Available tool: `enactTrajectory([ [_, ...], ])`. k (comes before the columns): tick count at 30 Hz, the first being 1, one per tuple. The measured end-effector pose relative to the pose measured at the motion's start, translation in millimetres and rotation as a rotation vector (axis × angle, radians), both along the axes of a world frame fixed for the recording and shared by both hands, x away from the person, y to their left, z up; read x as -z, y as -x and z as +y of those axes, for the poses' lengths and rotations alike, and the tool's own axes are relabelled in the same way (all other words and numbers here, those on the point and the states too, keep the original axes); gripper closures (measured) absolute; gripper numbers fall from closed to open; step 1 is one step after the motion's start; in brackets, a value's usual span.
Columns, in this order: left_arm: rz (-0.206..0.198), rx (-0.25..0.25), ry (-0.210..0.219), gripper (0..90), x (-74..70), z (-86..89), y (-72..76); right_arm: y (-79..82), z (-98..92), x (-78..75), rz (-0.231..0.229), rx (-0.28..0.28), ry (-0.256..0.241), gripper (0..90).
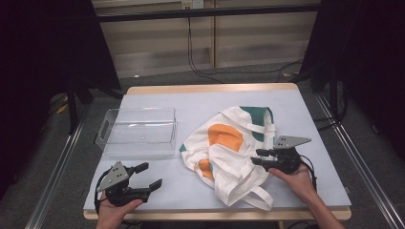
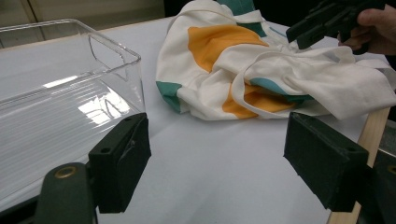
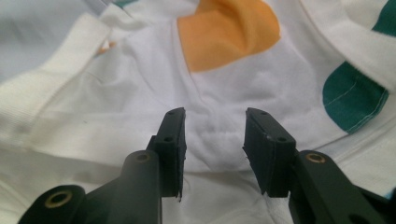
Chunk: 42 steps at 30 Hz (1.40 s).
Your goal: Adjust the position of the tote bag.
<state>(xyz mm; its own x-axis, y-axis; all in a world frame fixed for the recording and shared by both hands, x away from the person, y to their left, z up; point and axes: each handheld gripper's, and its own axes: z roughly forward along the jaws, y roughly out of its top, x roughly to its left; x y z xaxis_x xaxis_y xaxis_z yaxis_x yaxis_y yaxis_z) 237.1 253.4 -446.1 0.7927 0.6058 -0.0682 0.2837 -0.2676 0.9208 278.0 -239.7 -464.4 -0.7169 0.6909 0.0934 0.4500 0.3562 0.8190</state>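
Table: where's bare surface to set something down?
Free: the far strip of the table beyond the clear bin and cloth bag; the near-left patch between the bin and front edge, though the open left claw hovers there; the right margin past the right claw. Crowded: centre-right, under the bag.
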Motion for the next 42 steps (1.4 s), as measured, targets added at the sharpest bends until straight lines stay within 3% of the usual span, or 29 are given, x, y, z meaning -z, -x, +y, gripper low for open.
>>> enactTrajectory([
  [7,0.008,0.003,-0.001,21.5,1.1,-0.3,-1.4,-6.6,5.7,8.9,0.033,-0.021,0.069,53.9],
  [9,0.014,0.01,0.019,21.5,2.0,-0.7,-2.2,-8.2,7.4,10.4,0.047,-0.024,0.085,54.1],
  [18,0.027,-0.005,0.003,21.4,2.1,-0.5,-3.0,-14.5,13.5,9.7,0.073,-0.013,0.155,64.2],
  [23,0.013,0.013,0.019,21.3,1.4,-0.3,-3.9,-15.1,14.5,9.5,0.065,-0.021,0.166,68.4],
  [25,0.011,0.007,-0.002,21.3,0.6,0.3,-3.5,-15.5,15.3,8.9,0.064,-0.025,0.17,70.2],
  [26,0.014,0.014,0.017,21.3,1.3,-0.3,-3.7,-15.3,15.9,8.4,0.063,-0.025,0.177,70.7],
  [29,0.016,0.007,0.014,21.3,1.4,-0.9,-3.9,-15.6,15.4,8.6,0.06,-0.022,0.175,71.6],
  [30,0.014,0.0,-0.006,21.3,1.1,-1.0,-3.5,-15.7,15.4,8.6,0.06,-0.022,0.174,71.9],
  [33,0.019,0.014,0.006,21.3,2.2,-0.9,-4.7,-16.4,15.9,7.3,0.055,-0.033,0.188,73.3],
  [42,0.025,-0.014,-0.008,20.9,1.4,1.1,-4.5,-19.0,13.1,3.6,0.074,-0.051,0.147,79.2],
])
